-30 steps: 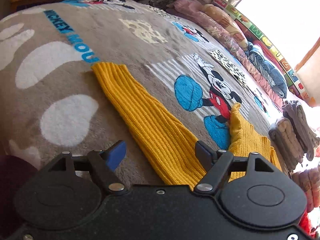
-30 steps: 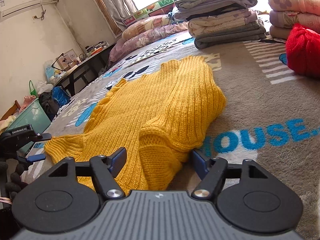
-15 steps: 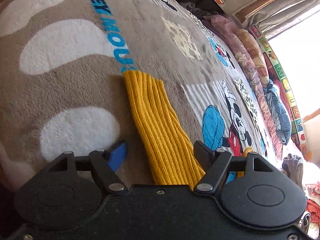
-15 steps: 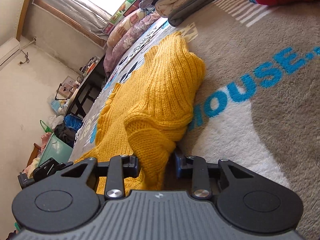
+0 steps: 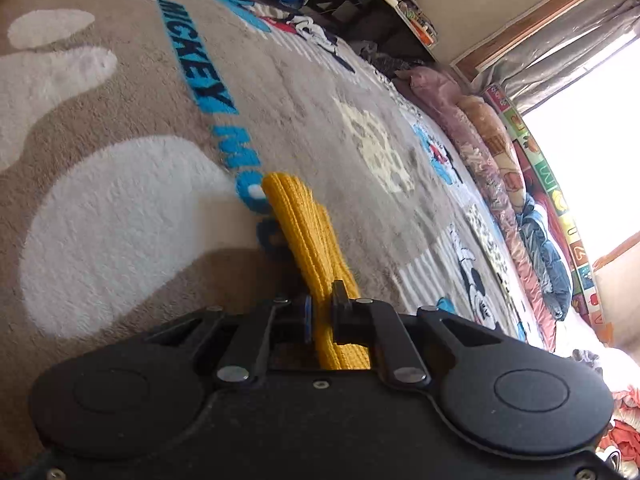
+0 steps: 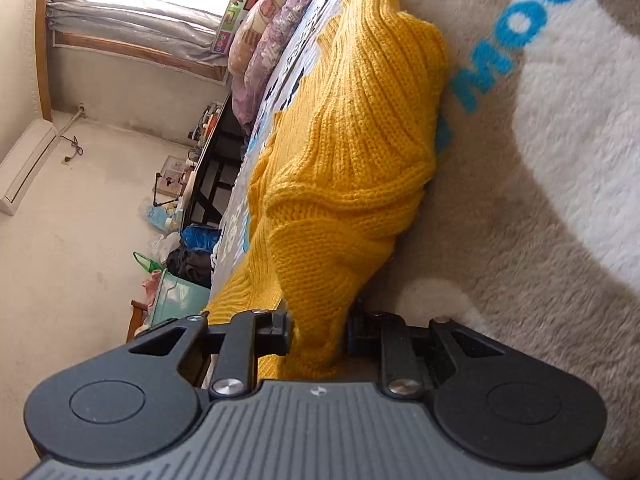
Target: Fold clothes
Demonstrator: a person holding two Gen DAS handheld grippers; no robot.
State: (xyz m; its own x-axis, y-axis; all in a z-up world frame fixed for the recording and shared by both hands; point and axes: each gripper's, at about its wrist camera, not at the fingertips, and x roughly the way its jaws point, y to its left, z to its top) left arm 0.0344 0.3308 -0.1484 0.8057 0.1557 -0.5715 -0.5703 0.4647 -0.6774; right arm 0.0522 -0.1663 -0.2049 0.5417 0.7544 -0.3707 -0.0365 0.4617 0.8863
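Observation:
A yellow ribbed knit sweater (image 6: 352, 128) lies rumpled on a grey cartoon-print blanket (image 6: 540, 208). In the left wrist view one long sleeve (image 5: 308, 232) of it runs away from me, its cuff on the blue lettering. My left gripper (image 5: 322, 312) is closing, its pads pressing the bunched sleeve between them. In the right wrist view my right gripper (image 6: 318, 326) is also closing on the nearest thick fold of the sweater, and the knit fills the gap between its fingers. The sweater's body stretches away toward the window.
Rolled quilts and pillows (image 5: 492, 168) line the bed's far edge under a bright window (image 5: 592, 128). A dark desk (image 6: 212, 168) with clutter, bags and a green bin (image 6: 176, 296) stand beside the bed. More folded clothes (image 5: 620, 420) lie at the right.
Both grippers have closed from wide open onto the yellow sweater: the left on the sleeve, the right on a thick fold. Both views have rolled and moved closer to the blanket.

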